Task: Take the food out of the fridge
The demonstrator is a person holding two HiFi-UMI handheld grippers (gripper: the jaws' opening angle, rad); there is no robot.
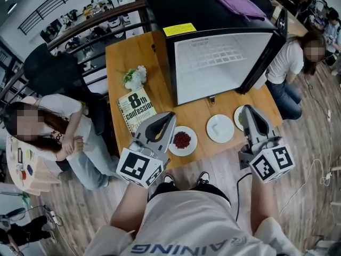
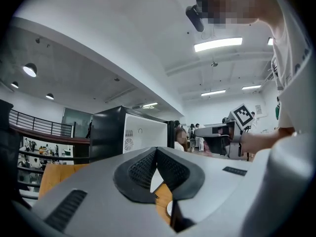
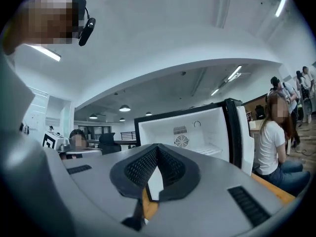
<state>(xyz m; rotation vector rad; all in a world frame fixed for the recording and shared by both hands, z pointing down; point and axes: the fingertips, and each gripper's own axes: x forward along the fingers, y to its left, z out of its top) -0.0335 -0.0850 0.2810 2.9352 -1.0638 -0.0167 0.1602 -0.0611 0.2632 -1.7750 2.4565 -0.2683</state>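
Pressing together, the jaws of left gripper [image 1: 170,115] and right gripper [image 1: 248,109] grip nothing.

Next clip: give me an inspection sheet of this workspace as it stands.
Surface: wooden table, partly bare.
Job's things: fridge open, no food seen inside; plate of red food and empty plate on the table.
Clutter: book, flowers, purple cloth on the fridge.
Grippers: left gripper and right gripper shut, empty.
Cables: floor cable at right.
Surroundings: seated people on both sides.
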